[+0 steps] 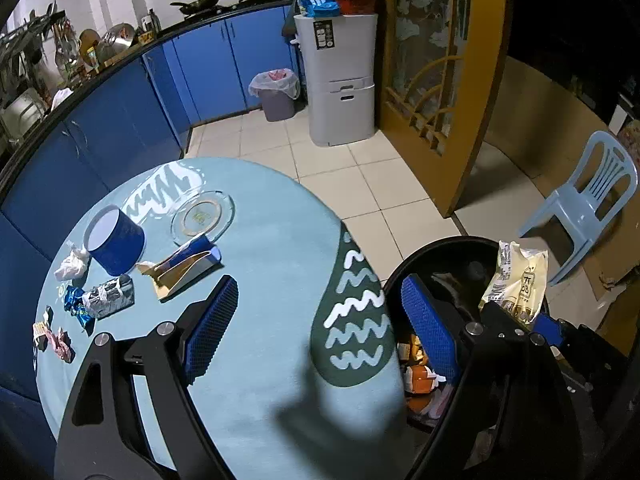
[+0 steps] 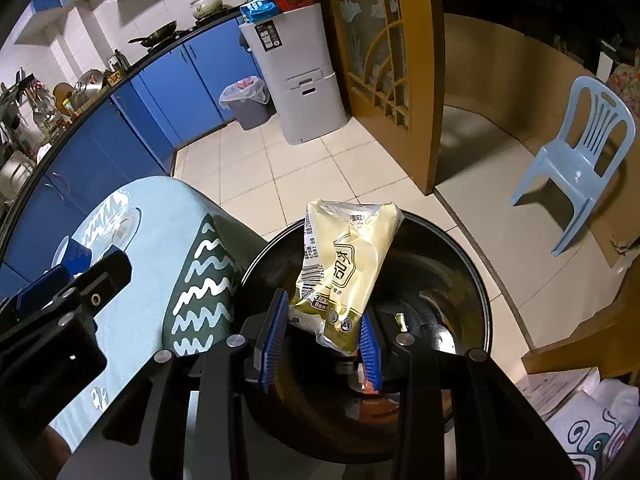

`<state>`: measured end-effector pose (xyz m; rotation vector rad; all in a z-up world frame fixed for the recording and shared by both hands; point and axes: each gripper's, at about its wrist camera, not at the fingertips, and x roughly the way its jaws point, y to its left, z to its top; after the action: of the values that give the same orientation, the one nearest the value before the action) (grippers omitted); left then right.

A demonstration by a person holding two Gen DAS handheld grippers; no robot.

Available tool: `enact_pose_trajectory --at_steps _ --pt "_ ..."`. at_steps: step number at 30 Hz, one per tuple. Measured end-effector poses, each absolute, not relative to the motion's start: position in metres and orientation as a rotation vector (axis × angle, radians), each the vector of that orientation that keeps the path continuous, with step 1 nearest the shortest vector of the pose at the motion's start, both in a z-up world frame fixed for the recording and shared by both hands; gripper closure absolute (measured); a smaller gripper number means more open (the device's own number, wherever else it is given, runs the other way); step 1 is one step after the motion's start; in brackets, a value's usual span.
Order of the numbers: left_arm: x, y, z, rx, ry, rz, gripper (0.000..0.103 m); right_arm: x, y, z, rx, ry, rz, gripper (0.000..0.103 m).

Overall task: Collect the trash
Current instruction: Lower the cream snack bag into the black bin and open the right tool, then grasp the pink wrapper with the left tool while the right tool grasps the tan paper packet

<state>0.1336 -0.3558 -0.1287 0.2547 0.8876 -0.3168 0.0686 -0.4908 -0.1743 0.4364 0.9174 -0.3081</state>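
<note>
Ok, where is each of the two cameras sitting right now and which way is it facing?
Left wrist: on the left gripper, angled down over the round table with wrappers; its own open blue fingers show, empty, and the right gripper at the right edge.
Right wrist: on the right gripper, angled down into the black bin; its fingers pinch a yellow wrapper, the left gripper's body at left.
Shared: the table, bin, yellow wrapper, grey cabinet, light blue chair.
</note>
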Motion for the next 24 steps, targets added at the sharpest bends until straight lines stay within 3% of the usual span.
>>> enact_pose_trajectory --at_steps 3,5,6,24 --pt "0.136 -0.351 -0.130 0.249 0.897 -0.310 0.020 0.072 -0.489 -0.177 0.449 0.934 -0.307 0.063" --pt "0.136 -0.347 -0.131 0.246 0.902 -0.307 0.020 0.073 -0.487 -0.177 0.442 0.934 -0.308 0.039" --pt "0.137 -0.346 -0.131 0.244 0.903 -0.306 0.020 0.073 -0.486 -0.176 0.438 0.926 -0.309 0.021" --pt "0.150 -0.298 -0.119 0.170 0.897 -0.254 0.020 0.092 -0.449 -0.158 0.360 0.917 -0.261 0.020"
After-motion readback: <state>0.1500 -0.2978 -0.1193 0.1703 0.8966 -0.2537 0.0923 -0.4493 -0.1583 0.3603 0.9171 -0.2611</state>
